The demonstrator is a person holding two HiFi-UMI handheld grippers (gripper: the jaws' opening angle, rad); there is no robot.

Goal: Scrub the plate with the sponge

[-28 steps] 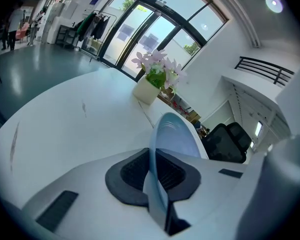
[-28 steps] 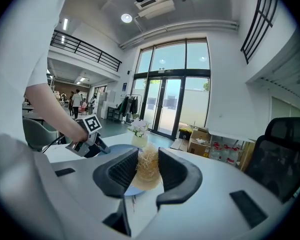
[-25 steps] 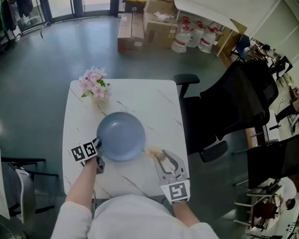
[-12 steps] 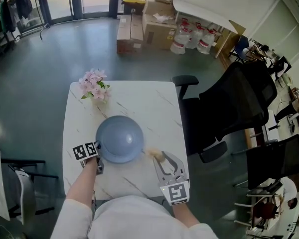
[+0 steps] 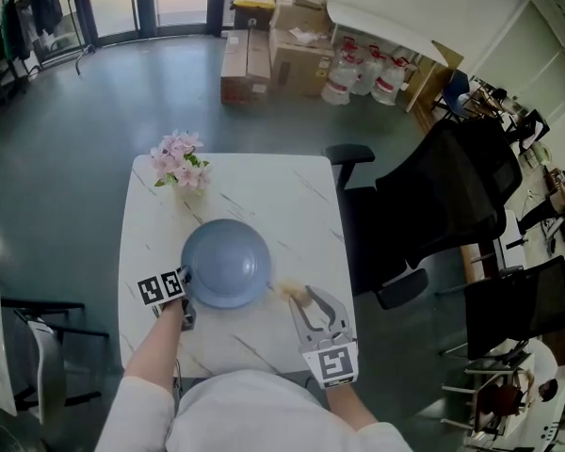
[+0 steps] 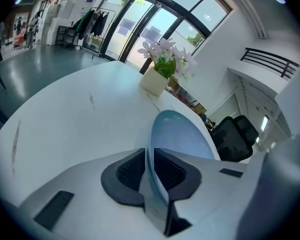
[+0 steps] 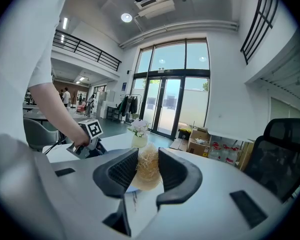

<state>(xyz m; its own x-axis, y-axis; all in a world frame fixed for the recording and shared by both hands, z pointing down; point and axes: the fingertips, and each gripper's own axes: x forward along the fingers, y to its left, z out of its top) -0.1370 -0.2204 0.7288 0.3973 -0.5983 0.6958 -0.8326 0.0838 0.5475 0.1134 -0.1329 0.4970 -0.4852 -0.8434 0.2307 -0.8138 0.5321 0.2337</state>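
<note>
Your left tool (image 6: 151, 170) is clamped on the near-left rim of the blue plate (image 5: 226, 262), pads pressed on both faces of the rim. The plate sits tilted over the middle of the white table (image 5: 264, 182); whether its far rim touches the table cannot be told. Your right tool (image 7: 148, 170) is closed on the sponge (image 5: 287, 289), a straw-coloured fibrous pad, bulging out past the jaw tips. The sponge sits just beside the plate's near-right rim, low over the table; contact with the plate is not clear from any view. Judged step: both grips are made, scrubbing is about to start, and no rubbing contact is confirmed. The next move calls for you to bring the sponge up and leftward onto the plate's face, then press and work it across while the left tool braces the rim. Keep the pressure modest, since a rim pinch may let the plate pivot or slip. The flowers (image 5: 179, 158) at the far-left corner are well apart from the work.
</note>
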